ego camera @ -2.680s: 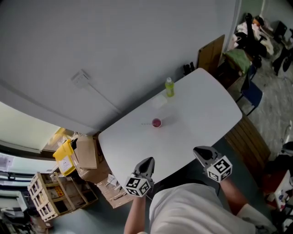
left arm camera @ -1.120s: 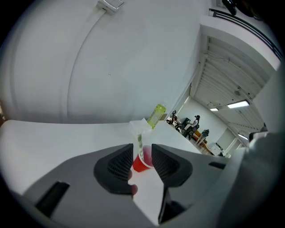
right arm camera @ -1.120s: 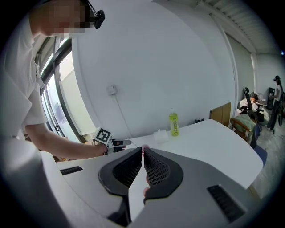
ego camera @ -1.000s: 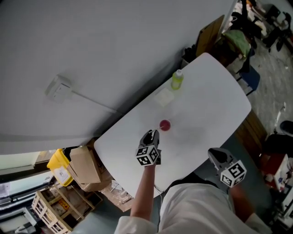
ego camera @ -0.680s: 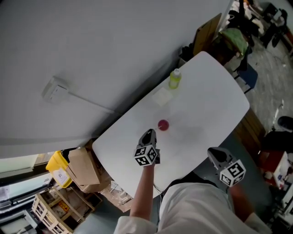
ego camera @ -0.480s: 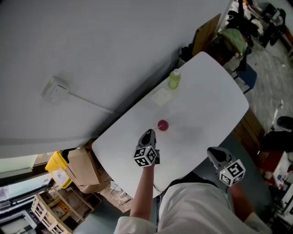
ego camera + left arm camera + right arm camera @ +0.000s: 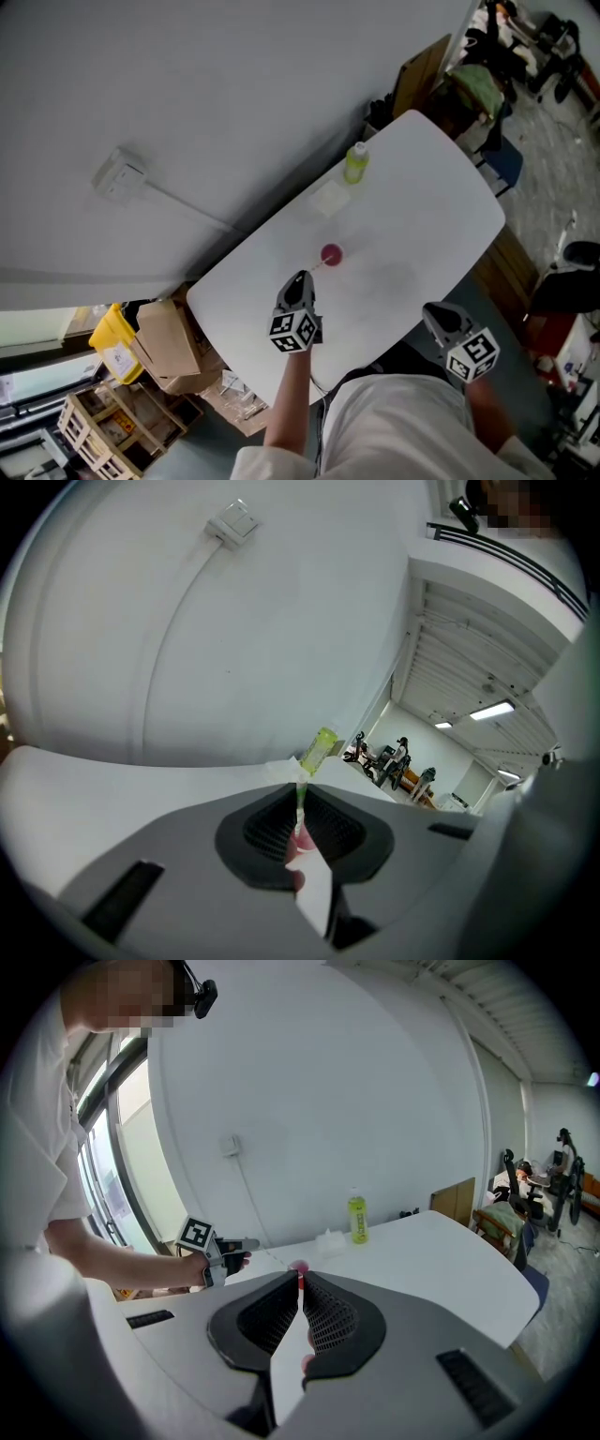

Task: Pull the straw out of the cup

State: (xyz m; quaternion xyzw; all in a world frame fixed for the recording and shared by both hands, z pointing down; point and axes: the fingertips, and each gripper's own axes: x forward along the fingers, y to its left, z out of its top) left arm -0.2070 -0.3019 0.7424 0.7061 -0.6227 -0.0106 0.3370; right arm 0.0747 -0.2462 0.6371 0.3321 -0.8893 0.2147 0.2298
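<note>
Tabletop (image 7: 422, 216), pink cup (image 7: 331, 253), left tongs (image 7: 298, 278) just closed on its straw (image 7: 300, 801), right tongs (image 7: 433, 312) narrow

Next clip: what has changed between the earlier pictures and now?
The left tool reached from by the person's body out to the pink cup. Its jaws have just been closing and now pinch the straw, and it has begun drawing back from the cup. The straw's far end still seems to be at the cup. The right tool, cup, green bottle and table stayed put.
</note>
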